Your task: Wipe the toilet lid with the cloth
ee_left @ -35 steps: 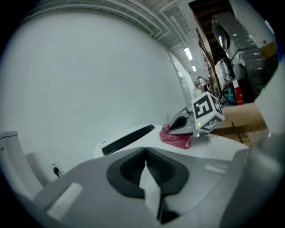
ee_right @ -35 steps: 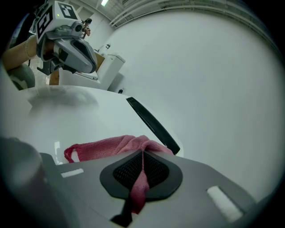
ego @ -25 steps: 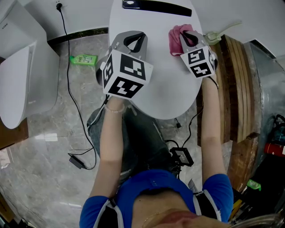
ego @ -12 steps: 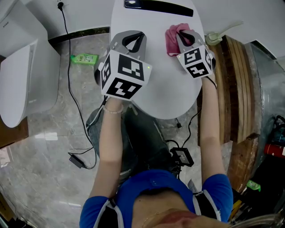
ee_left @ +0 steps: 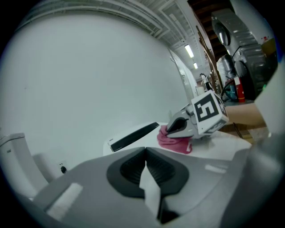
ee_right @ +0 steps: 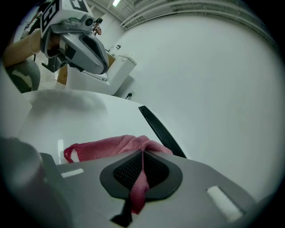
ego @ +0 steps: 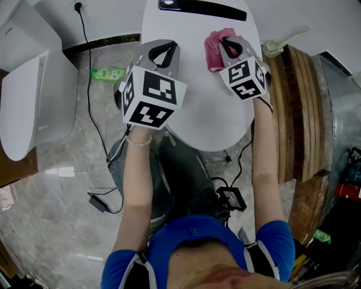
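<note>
Right gripper (ego: 227, 42) clamped tight on pink cloth (ego: 212, 49), fold pinched between jaws; cloth bunched on closed white toilet lid (ego: 203, 113), right rear part, just short of black strip (ego: 203, 9); left gripper (ego: 162, 49) jaws pressed together, nothing between them, at lid's left side; green bottle (ego: 106, 74) lying on floor left of toilet.
</note>
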